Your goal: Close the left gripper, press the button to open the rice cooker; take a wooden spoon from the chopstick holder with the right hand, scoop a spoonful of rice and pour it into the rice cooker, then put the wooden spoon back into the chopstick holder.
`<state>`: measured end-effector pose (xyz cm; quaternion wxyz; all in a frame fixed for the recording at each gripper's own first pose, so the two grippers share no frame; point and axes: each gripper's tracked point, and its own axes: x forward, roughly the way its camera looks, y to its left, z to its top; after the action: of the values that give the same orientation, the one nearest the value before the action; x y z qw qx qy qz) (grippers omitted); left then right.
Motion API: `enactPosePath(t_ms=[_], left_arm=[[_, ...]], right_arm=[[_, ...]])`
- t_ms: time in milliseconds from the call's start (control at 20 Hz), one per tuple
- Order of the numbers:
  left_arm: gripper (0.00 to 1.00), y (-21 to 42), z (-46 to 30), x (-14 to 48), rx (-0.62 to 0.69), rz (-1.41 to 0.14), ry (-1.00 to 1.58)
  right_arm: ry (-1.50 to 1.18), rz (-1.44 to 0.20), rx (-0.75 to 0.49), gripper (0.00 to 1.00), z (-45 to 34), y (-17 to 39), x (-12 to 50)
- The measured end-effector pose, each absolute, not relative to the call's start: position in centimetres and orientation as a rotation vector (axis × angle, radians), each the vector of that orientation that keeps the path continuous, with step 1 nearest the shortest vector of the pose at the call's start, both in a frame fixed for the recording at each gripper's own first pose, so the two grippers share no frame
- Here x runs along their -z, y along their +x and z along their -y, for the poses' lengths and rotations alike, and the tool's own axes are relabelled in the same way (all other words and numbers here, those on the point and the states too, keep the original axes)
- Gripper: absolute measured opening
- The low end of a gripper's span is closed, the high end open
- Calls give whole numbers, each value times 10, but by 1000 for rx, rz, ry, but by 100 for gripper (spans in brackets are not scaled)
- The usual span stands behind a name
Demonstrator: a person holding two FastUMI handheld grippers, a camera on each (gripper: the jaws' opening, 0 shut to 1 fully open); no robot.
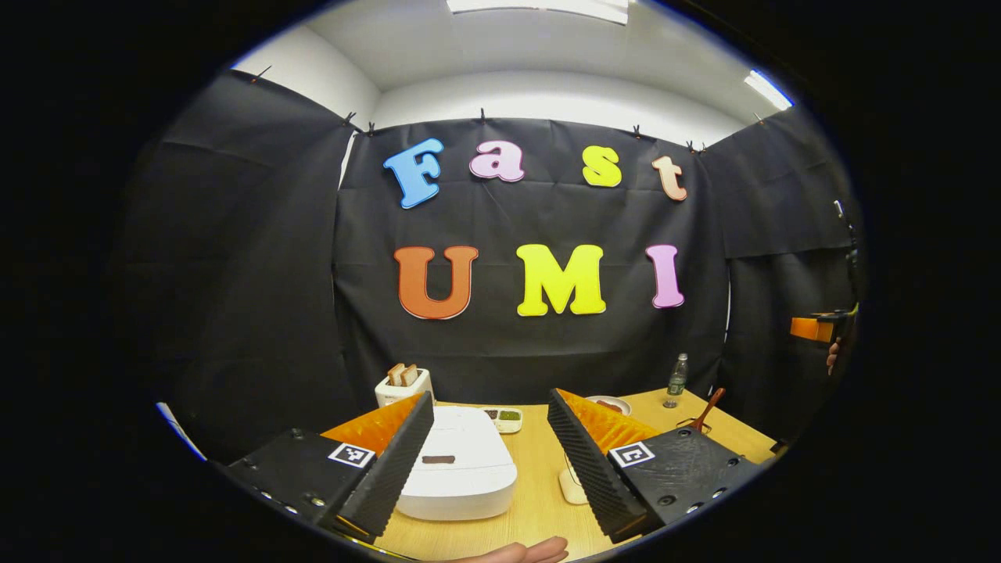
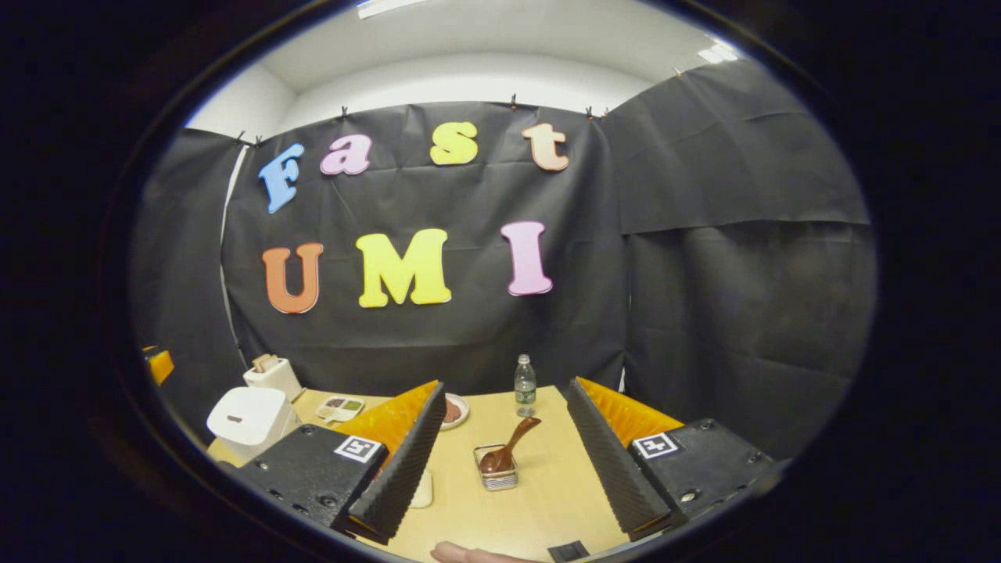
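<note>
The white rice cooker stands with its lid down, a dark button on top, just ahead of my left gripper and partly behind its left finger. That gripper is open and holds nothing. The cooker also stands far left in the right gripper view. A wooden spoon leans in a small metal chopstick holder on the table, straight ahead of my right gripper, which is open and empty. The spoon shows at the right of the left gripper view.
On the wooden table are a toaster with bread, a compartment tray, a plate of something reddish-brown, a bottle and a flat white item. A hand rests at the near edge.
</note>
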<state>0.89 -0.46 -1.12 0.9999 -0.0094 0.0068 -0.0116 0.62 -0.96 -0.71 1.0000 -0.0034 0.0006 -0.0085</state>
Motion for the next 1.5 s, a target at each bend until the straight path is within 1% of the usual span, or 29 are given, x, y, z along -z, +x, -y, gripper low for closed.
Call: enactPosePath(t_ms=[50,100,150,250,300,350,450,500,550,600,650,950,1000,1100,1200,1300,1350,1500], left_arm=[[94,9,4,11,24,-10,-21],[93,9,5,13,26,-8,-23],[93,10,6,13,31,-1,-25],[92,15,5,13,32,5,-35],[75,20,2,10,28,15,-39],[80,24,0,9,19,26,-37],[71,28,-4,14,18,19,-42],[51,31,-2,20,28,2,-51],[54,34,-3,24,31,-7,-60],[46,35,-7,27,28,-24,-65],[43,39,-12,30,16,-28,-57],[42,62,-36,40,-44,-17,32],[0,67,-37,52,-37,-47,15],[5,75,-36,60,-37,-73,1],[7,83,-38,71,-40,-98,14],[6,101,-37,89,-52,-138,26],[0,98,-39,101,-59,-170,37],[0,113,-40,137,-60,-281,23]], right_arm=[[-9,-1,20,100,11,6,9],[-6,-2,20,96,11,6,10],[1,-3,16,100,11,6,11],[8,-4,6,100,12,4,15],[5,-3,3,100,12,4,16],[0,1,2,100,13,3,17],[-10,4,-6,100,9,2,19],[-15,7,-11,100,6,1,19],[-19,8,-16,100,4,0,21],[-24,4,-21,100,3,0,23],[-26,1,-23,100,1,-1,26],[-52,6,-52,100,-9,1,40],[-54,5,-53,100,-10,3,43],[-59,-7,-54,100,-10,10,52],[-61,-27,-50,100,-8,18,61],[-61,-44,-43,100,-3,25,68],[-57,-47,-35,100,1,30,72],[-53,-72,-10,100,14,44,84]])
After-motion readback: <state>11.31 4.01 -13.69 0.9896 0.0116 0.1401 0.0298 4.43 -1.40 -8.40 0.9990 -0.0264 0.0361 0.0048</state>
